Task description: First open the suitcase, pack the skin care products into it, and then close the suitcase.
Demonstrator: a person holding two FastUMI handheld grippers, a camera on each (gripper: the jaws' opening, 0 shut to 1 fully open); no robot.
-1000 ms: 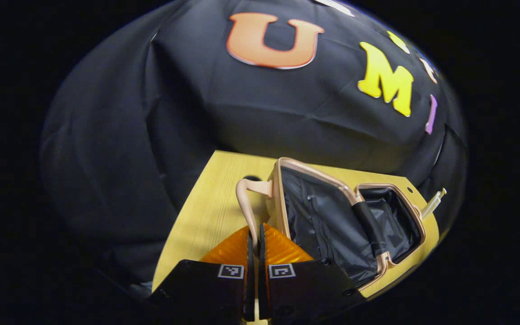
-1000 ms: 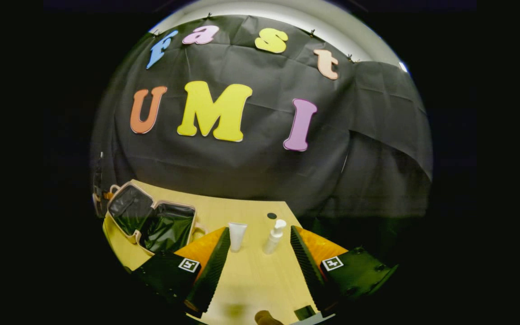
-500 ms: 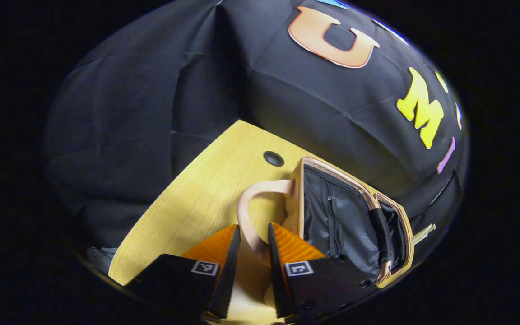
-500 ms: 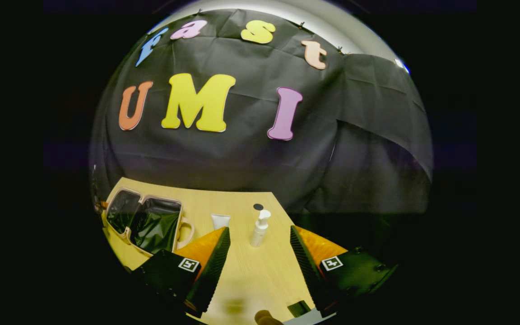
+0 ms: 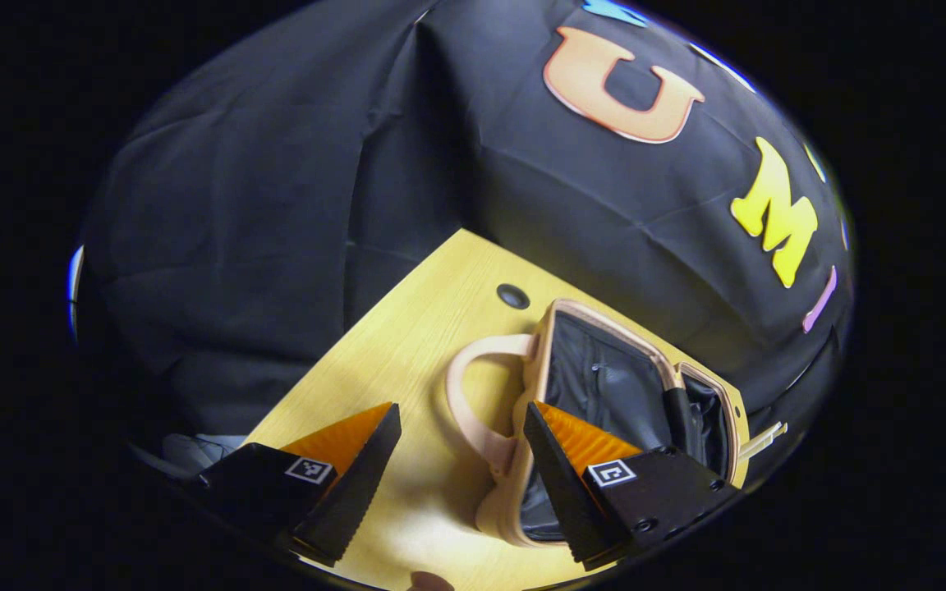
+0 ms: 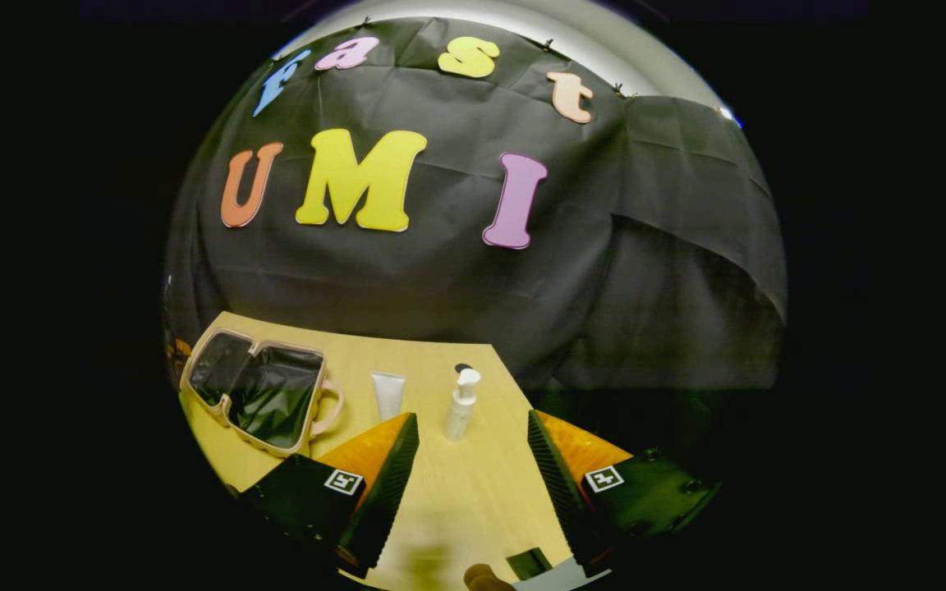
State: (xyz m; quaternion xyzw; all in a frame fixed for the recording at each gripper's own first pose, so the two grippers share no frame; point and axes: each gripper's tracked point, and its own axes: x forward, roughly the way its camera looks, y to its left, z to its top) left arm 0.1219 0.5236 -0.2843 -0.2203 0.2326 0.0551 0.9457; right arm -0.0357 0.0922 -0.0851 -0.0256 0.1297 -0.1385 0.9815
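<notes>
Left gripper view: the left tool (image 5: 458,460) is angled down over the near part of the yellow wooden table (image 5: 395,361), its two fingers spread wide apart and gripping nothing. The pink suitcase (image 5: 604,386) lies open on the table, black lining exposed in both halves, a black strap running across the hinge line. Its pink handle (image 5: 465,402) curves out from the near shell and sits between the spread fingers without contact on the left finger; the right finger overlaps the near edge of the shell, and contact there cannot be told. A round dark hole (image 5: 512,295) in the table lies just beyond the handle. Right gripper view: the right tool (image 6: 473,468) is held low and nearly level over the table (image 6: 473,501), fingers wide apart with bare table between them. The suitcase (image 6: 255,390) lies open at the far left of the table, handle (image 6: 327,408) toward the centre. A white tube (image 6: 388,396) stands cap-down just right of that handle. A white pump bottle (image 6: 461,402) stands upright to the right of the tube, apart from it, ahead of the gap between the fingers. Both products are outside the suitcase.
</notes>
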